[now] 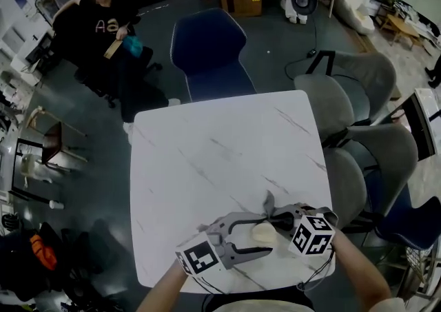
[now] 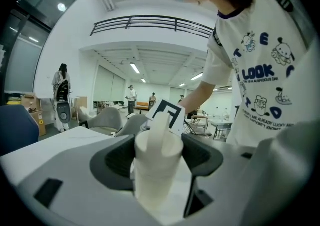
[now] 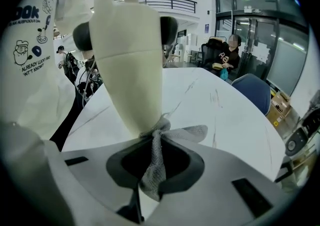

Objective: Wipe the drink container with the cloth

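Cream: one container (image 1: 262, 233), one cloth (image 3: 192, 132), two tools (image 2: 157, 162) (image 3: 154, 165).

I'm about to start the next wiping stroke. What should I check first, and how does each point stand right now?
1. Left gripper clamped on the drink container: ok, both jaws press its sides.
2. Right gripper pinching the cloth: ok, the jaws are closed on a bunched strip.
3. Cloth touching the container: ok, its bunched end meets the lower wall.
4. Container lifted off the table: cannot tell.
5. Seated person out of the way: ok, well beyond the table's far edge.
6. Container sealed or empty: cannot tell.
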`<state>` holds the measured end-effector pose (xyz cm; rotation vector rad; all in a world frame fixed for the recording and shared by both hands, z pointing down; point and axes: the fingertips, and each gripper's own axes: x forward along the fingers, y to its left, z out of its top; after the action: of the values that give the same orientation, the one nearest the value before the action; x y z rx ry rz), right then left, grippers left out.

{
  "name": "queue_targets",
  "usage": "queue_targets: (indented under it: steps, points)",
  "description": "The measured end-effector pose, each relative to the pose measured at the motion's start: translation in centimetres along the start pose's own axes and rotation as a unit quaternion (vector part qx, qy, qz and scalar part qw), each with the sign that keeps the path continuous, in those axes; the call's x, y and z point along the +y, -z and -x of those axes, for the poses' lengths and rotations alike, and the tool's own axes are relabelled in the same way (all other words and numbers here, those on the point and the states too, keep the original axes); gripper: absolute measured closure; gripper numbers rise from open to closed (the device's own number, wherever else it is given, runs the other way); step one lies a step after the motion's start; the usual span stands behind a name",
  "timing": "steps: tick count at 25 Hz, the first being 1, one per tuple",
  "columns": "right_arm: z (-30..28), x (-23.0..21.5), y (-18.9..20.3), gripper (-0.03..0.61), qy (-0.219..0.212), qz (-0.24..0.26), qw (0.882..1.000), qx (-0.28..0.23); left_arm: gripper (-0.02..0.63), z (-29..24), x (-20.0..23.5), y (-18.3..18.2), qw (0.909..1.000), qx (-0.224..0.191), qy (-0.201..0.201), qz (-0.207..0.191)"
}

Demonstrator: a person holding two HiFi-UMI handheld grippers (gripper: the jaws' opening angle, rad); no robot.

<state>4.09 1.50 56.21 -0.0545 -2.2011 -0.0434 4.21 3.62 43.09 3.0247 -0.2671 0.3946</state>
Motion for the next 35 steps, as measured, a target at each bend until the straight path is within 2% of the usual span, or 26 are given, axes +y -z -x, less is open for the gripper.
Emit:
queue_targets:
  steps: [8,16,24,35]
  points:
    - [3.3,-0.4,-2.6,0.528,0.005,0.017,0.999,-0.035,0.318,-0.1,-0.3,0.1,0.9991,0.003,0.04,-0.011]
    - [6.2,-0.9,-5.3,0.528,-0.004,0.064,0.997,-0.052,0.318,-0.1,-0.4,0.2,0.9987,0.004,0.045,-0.022]
    - [7.7,-0.9,-6.3,0.528,-0.023,0.085,0.995,-0.057,0.318,-0.4,-0.4,0.1,0.9987,0.003,0.045,-0.022]
    - [6.1,-2.1,-6.5,0.528,0.0,0.094,0.995,-0.045,0.318,-0.2,-0.4,-0.1,0.9987,-0.002,0.047,-0.017]
